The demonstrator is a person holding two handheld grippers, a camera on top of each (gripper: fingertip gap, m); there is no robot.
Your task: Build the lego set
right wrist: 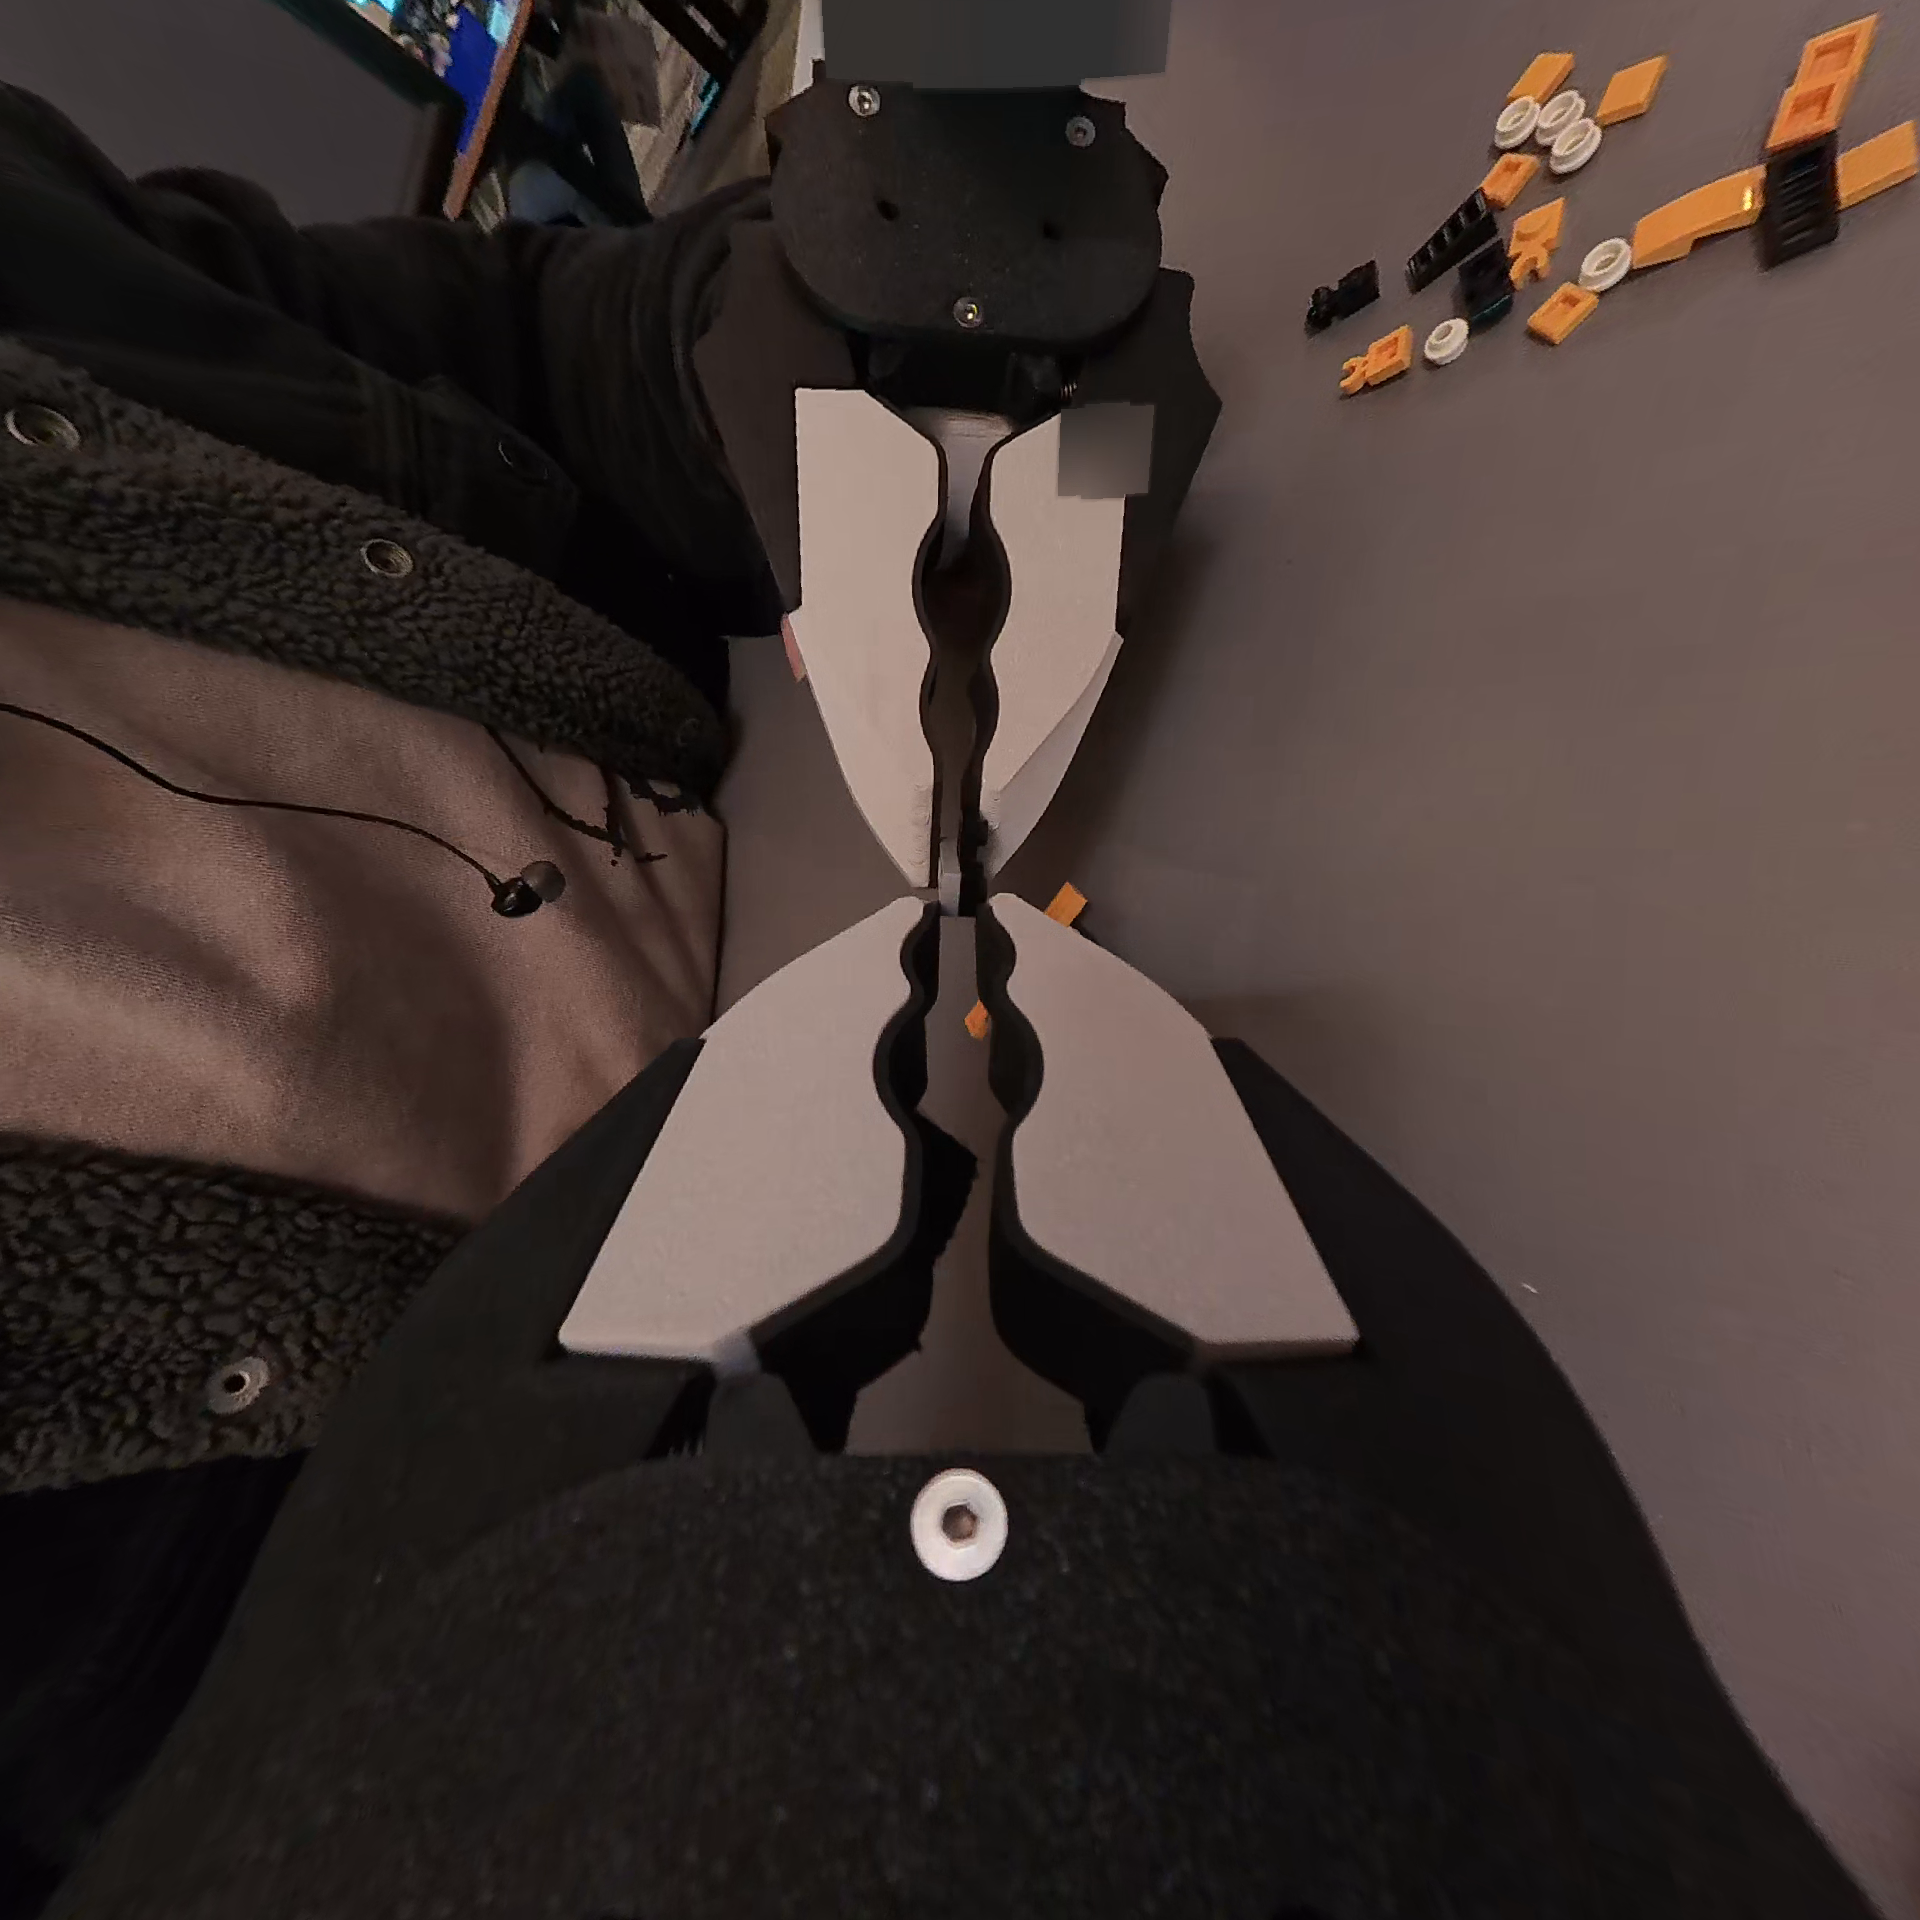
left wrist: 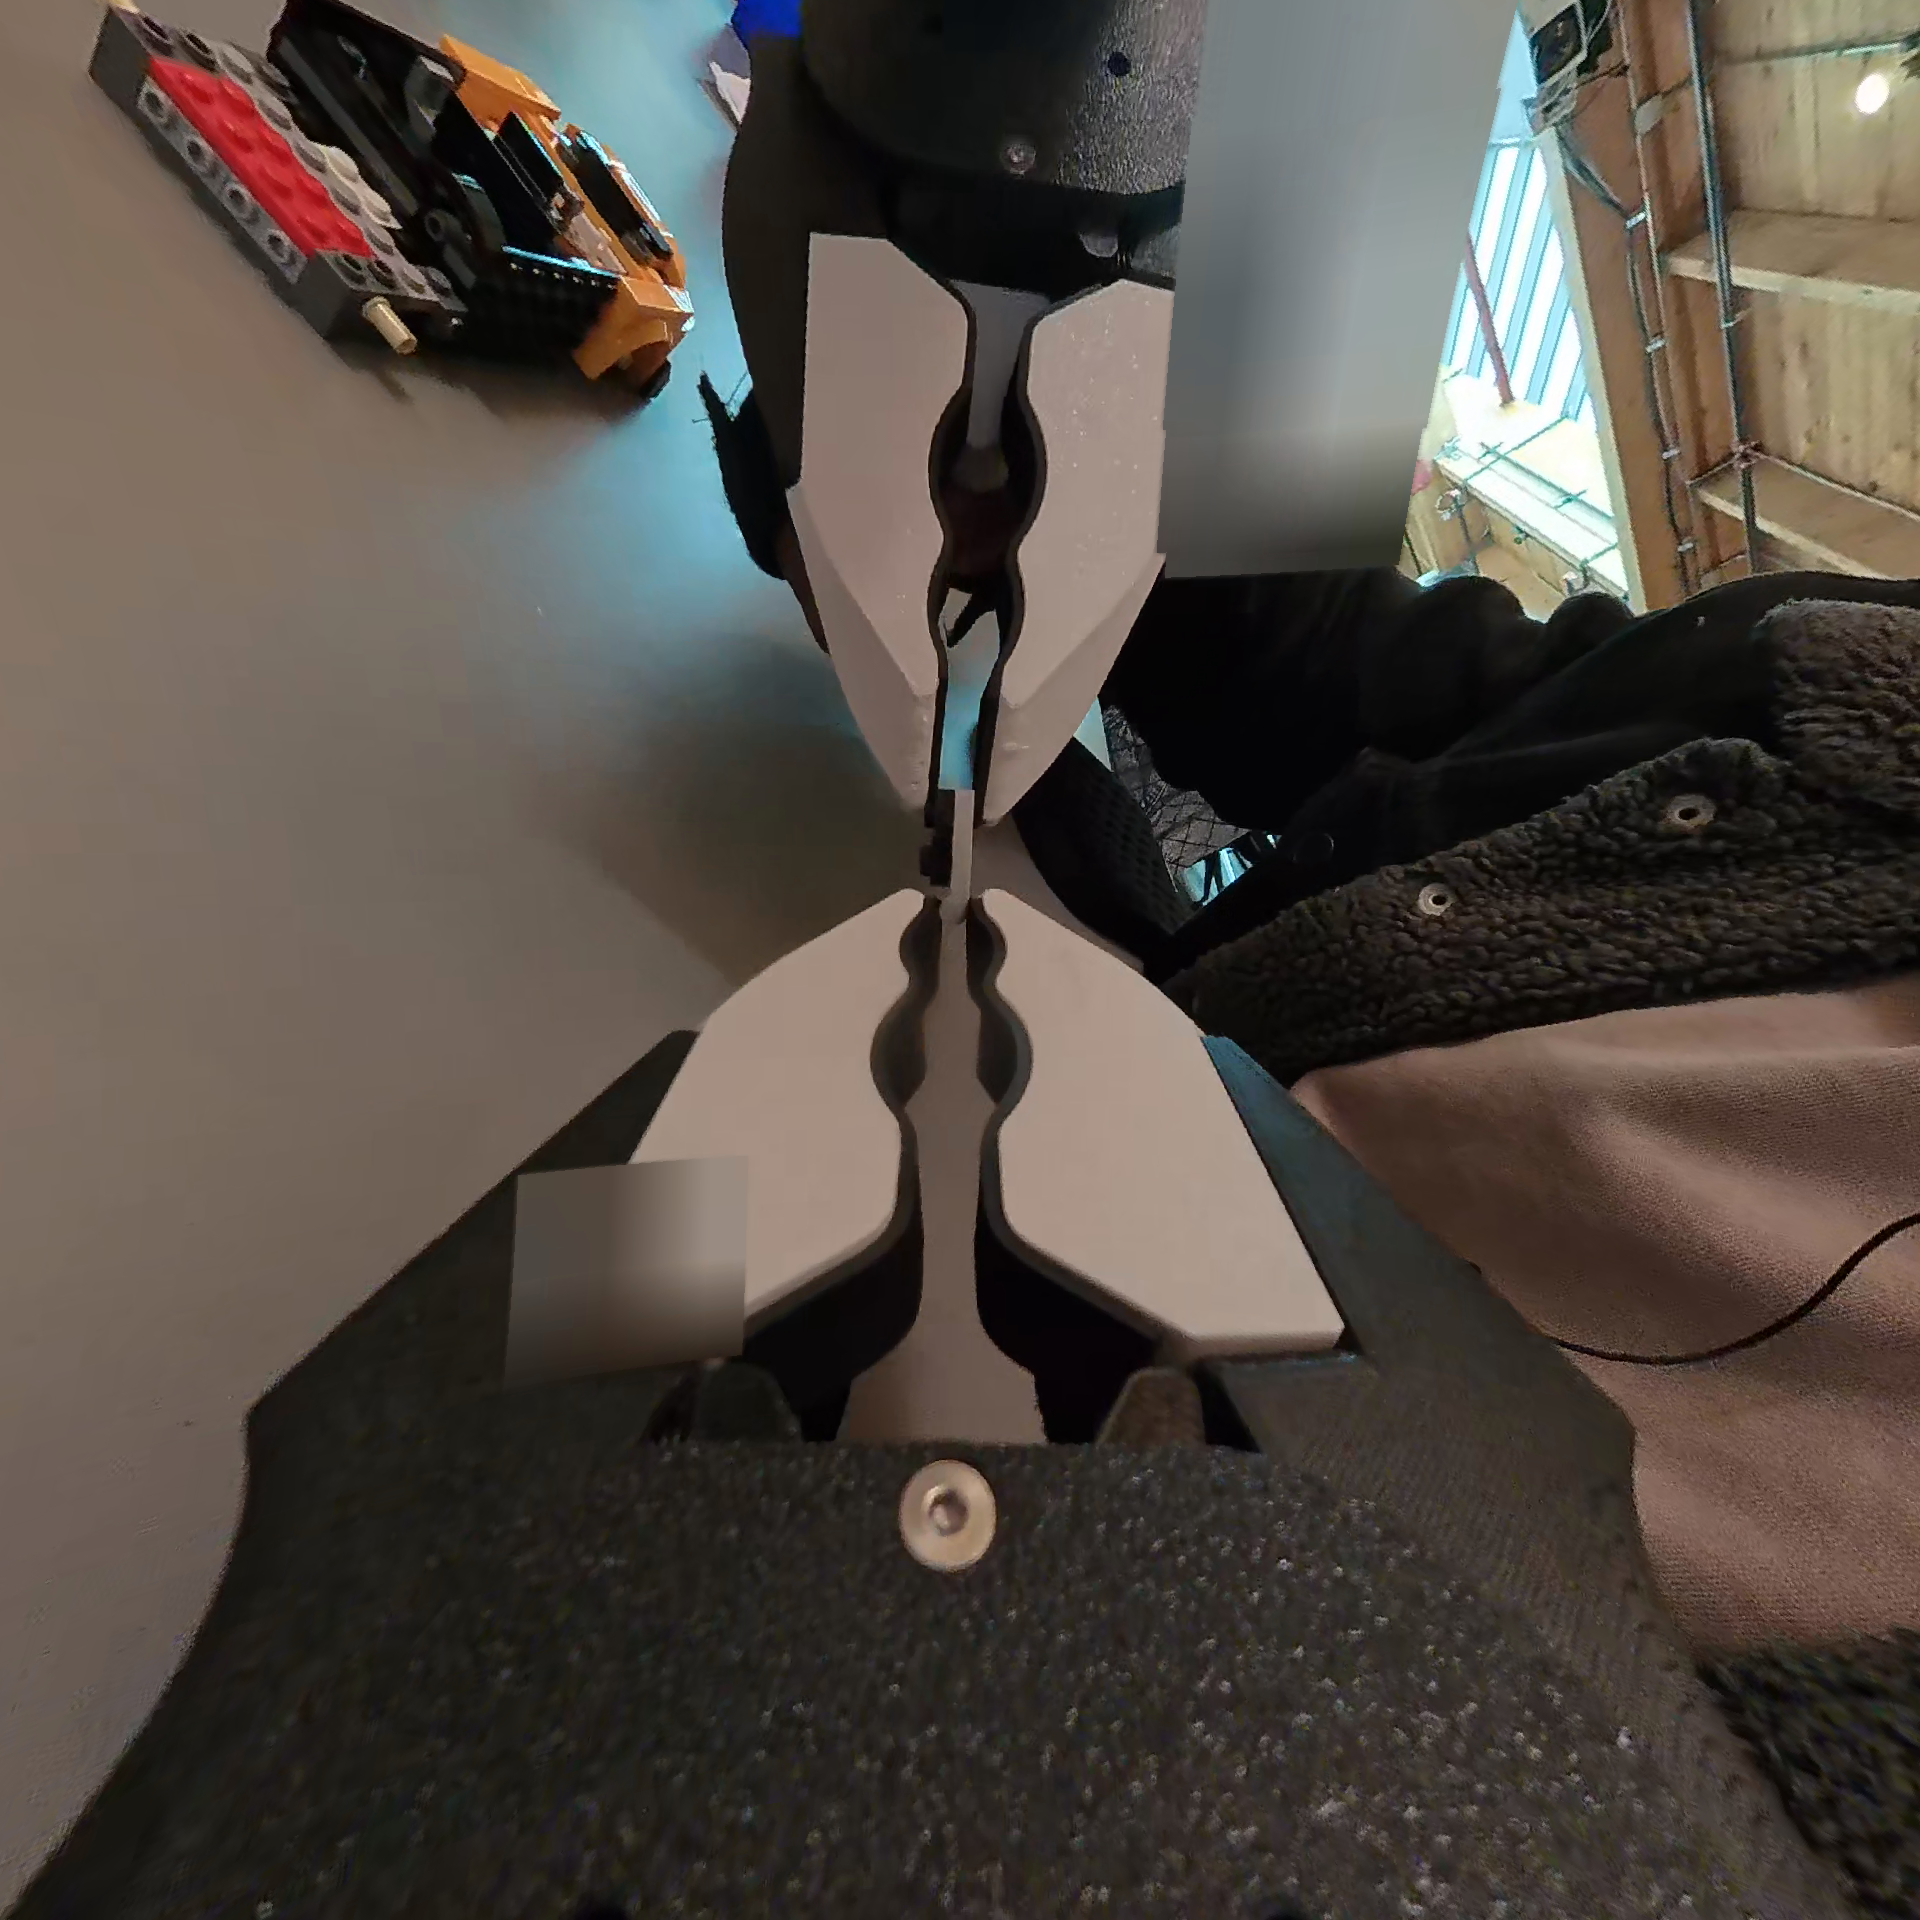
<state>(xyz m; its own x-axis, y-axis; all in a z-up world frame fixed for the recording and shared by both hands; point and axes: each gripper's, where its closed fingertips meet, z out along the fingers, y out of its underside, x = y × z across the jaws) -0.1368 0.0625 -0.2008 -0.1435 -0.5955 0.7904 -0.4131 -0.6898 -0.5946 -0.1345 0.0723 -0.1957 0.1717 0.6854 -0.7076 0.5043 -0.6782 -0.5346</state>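
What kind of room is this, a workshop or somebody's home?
Probably a workshop or lab. A half-built orange Lego car and loose Lego pieces lie on a plain grey table, and bare wooden framing stands behind.
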